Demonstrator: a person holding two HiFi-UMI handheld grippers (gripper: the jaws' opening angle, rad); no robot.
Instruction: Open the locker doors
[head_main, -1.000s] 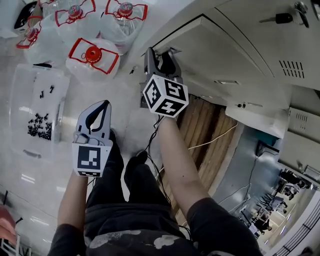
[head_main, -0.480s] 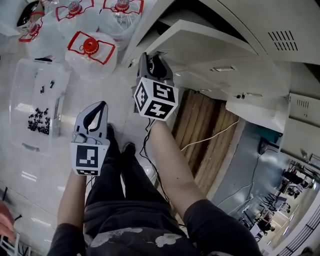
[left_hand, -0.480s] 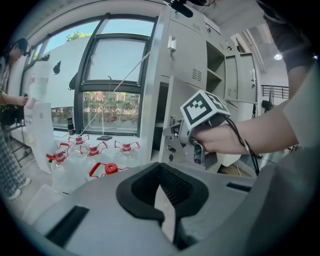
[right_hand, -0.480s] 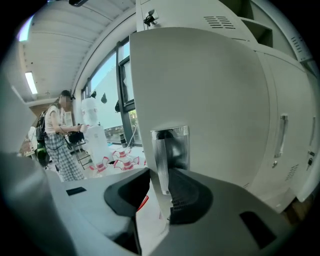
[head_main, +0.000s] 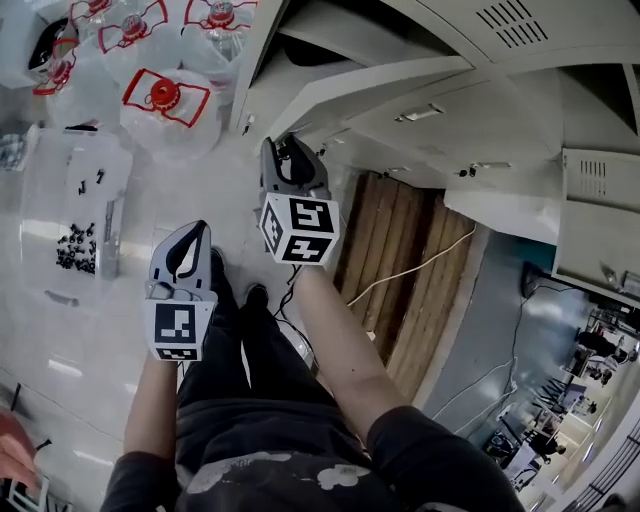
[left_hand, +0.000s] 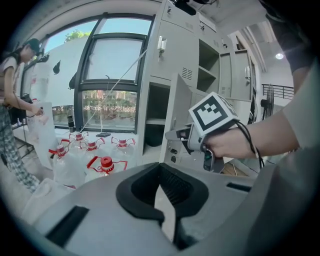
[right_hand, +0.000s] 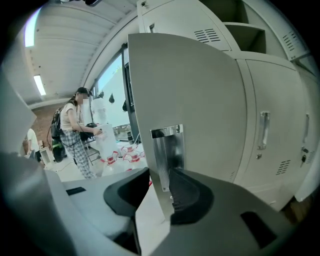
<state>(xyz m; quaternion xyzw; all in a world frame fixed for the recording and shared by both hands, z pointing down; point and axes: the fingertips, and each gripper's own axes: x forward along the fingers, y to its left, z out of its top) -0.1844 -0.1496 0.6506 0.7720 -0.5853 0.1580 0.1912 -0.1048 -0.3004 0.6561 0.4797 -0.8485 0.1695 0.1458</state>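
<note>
**Right gripper** (head_main: 288, 152), a grey moulded body with ribbed black pads. Its jaws have just been closing and clamp, partway open, on the free edge of the door (right_hand: 195, 95). The door is a flat panel of smooth pale-grey sheet steel, swung out from the lockers (head_main: 520, 90), and the pads meet it at the handle plate (right_hand: 167, 150), a narrow upright rectangle of brushed metal. **Left gripper** (head_main: 190, 235), beside and slightly behind the right, has its jaws fully together on nothing, with clear, red-capped plastic jugs (head_main: 160, 100) ahead of it on the glossy floor (head_main: 230, 180).
</note>
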